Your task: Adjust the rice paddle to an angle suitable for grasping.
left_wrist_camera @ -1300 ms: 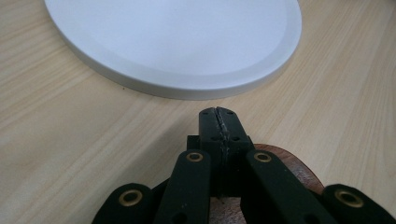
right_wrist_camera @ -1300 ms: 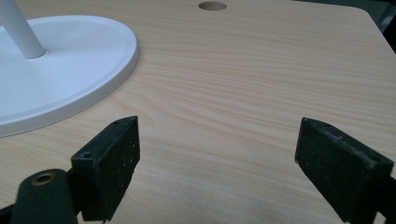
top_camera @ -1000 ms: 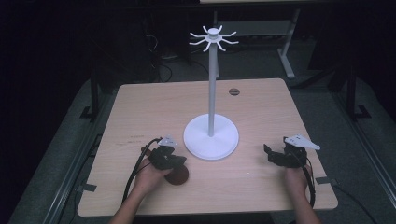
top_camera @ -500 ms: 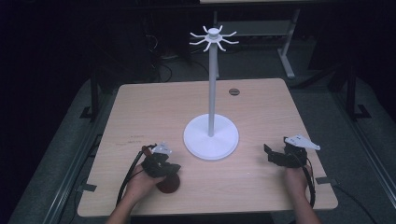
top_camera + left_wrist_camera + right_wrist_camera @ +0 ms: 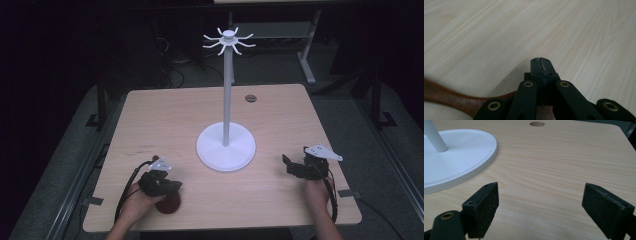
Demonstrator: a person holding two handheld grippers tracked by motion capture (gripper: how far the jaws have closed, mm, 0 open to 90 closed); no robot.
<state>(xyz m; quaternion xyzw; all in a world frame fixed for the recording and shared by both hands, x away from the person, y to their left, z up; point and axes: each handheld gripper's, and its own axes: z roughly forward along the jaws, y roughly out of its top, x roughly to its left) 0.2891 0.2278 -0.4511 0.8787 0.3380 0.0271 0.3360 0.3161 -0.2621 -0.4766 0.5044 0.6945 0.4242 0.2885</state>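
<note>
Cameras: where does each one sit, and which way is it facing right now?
High view: above the near edge, looking forward and down on the table; forearms, left gripper, right gripper.
Left gripper view: rides that gripper, looking along shut jaws over tabletop; brown wooden piece beneath.
Right gripper view: rides that gripper, open jaws facing the white stand.
Shared: stand base and table hole, high and right views.
</note>
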